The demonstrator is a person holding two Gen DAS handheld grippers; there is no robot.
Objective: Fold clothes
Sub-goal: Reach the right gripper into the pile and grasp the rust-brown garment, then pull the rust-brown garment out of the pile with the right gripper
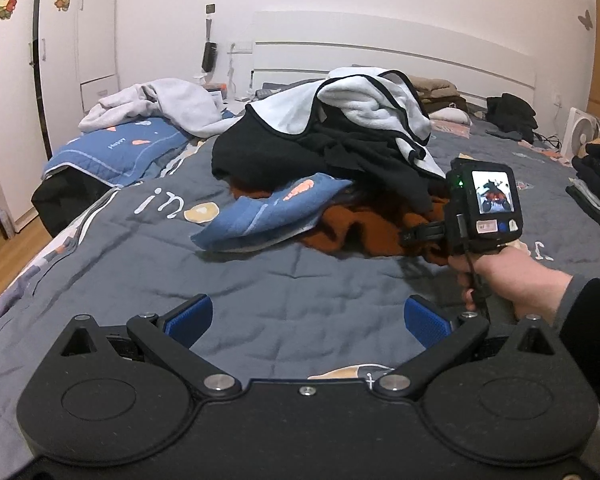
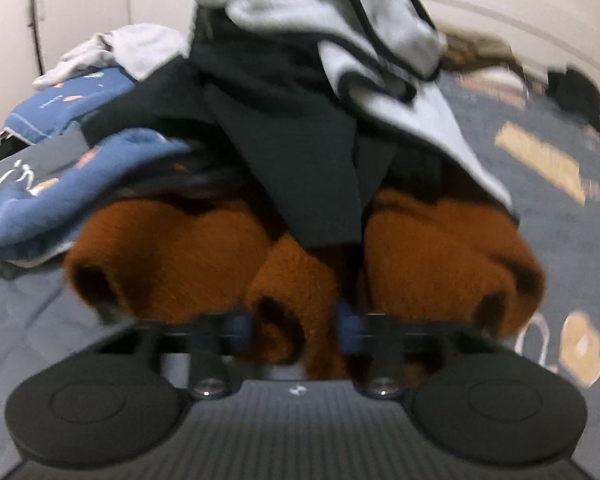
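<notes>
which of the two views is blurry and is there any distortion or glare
Right wrist view: motion-blurred throughout, the brown fleece garment between the right gripper pads smeared. Left wrist view: sharp, but fisheye bends the headboard; dark vignette corners; no glare except the small bright screen.

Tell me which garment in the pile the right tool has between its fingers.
The rust-brown fleece at the bottom of the pile: a fold of it sits pinched in the right tool. The black garment and white one lie above.

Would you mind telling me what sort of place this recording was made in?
Most likely a home bedroom: a bed with a grey quilted cover and white headboard, a white wardrobe with cartoon stickers, and a pile of clothes on the bed.
</notes>
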